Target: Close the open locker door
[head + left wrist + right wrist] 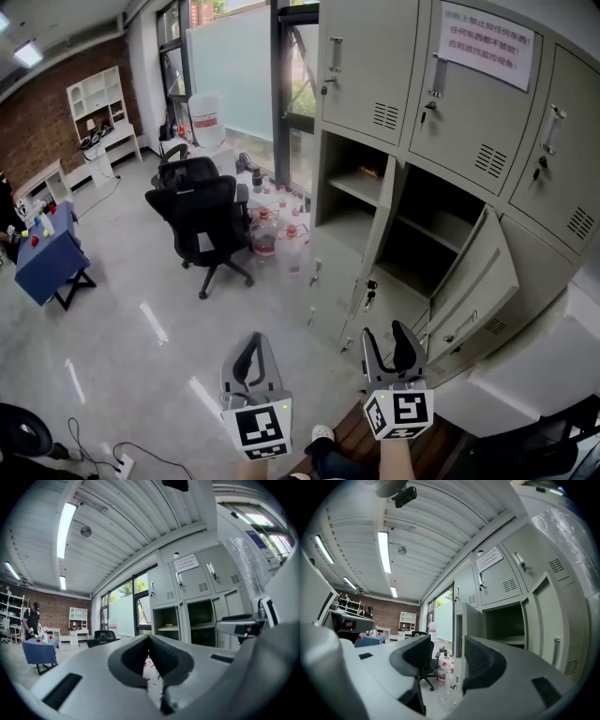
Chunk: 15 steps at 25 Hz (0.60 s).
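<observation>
Head view, grey metal locker door ajar, left gripper pinched closed, right gripper parted, empty.

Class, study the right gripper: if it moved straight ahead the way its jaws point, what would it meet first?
Most likely the open locker door ahead of the right gripper, whose jaws are apart. Depth is unclear; slightly left, it might pass towards the bottles.

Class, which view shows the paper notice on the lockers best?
Head view: the paper notice appears largest, with lines of red print. Both gripper views show it as a small pale sheet on an upper door.
</observation>
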Each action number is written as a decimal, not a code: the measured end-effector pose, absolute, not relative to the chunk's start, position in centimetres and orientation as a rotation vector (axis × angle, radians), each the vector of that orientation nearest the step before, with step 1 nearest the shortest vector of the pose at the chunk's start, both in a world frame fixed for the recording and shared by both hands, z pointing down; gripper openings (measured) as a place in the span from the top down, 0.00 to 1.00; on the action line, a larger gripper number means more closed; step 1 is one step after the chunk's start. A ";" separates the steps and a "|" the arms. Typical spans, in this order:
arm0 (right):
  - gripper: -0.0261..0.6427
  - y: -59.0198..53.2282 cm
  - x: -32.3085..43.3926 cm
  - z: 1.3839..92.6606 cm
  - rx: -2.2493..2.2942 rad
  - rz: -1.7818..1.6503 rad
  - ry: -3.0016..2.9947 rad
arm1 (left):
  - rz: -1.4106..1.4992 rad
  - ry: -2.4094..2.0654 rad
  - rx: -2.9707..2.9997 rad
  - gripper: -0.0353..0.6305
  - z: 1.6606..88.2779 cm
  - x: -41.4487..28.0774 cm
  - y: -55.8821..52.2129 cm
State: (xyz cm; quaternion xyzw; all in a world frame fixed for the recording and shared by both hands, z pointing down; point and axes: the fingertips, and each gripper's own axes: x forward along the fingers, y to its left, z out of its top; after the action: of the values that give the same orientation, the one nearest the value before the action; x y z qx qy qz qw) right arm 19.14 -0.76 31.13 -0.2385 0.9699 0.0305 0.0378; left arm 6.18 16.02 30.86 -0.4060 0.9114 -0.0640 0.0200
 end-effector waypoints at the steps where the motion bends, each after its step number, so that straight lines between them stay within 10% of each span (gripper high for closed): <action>1: 0.61 -1.6 18.6 31.1 -0.719 0.094 2.981 | -0.197 2.834 -1.248 0.94 30.8 5.8 15.4; 15: 0.61 -10.3 12.5 32.7 -0.598 0.046 3.061 | -0.212 2.897 -1.132 0.94 30.9 1.9 8.2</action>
State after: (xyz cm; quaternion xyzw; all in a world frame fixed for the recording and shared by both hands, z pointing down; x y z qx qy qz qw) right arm 12.48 -10.25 32.70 -0.1916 0.9813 0.0148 0.0113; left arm 1.90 8.24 30.87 -0.3630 0.9292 -0.0681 0.0121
